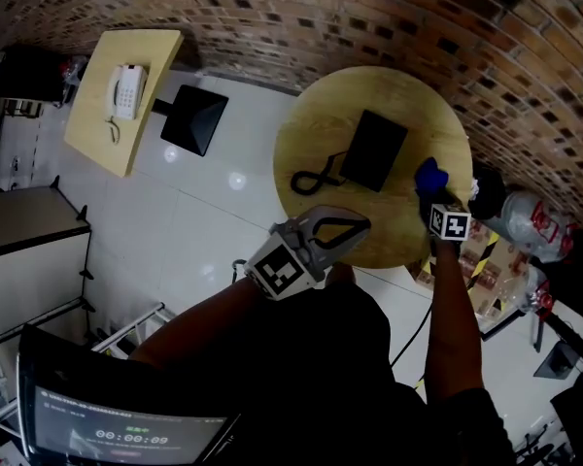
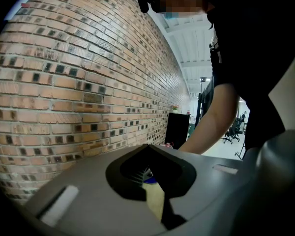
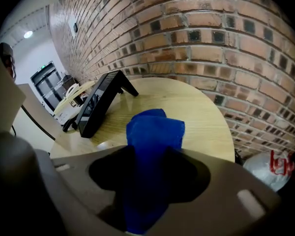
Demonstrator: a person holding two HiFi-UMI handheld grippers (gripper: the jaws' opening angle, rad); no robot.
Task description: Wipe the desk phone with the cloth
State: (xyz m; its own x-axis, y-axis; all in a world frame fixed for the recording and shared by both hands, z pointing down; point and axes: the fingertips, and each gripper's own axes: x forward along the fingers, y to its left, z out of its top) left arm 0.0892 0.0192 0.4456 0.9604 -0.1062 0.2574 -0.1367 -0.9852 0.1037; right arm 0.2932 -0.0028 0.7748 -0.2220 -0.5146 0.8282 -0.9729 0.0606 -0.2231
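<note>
A black desk phone lies on the round wooden table, its cord looped to its left. A blue cloth rests bunched on the table's right side, right of the phone. My right gripper points steeply down over it. The cloth runs up between the jaws with dark gaps on both sides, so they look open. My left gripper hovers at the table's near edge, in front of the phone, tips together and holding nothing.
A brick wall curves behind the table. A rectangular wooden table with a white phone stands far left, a black square stand beside it on the white floor. Plastic bags lie right of the round table.
</note>
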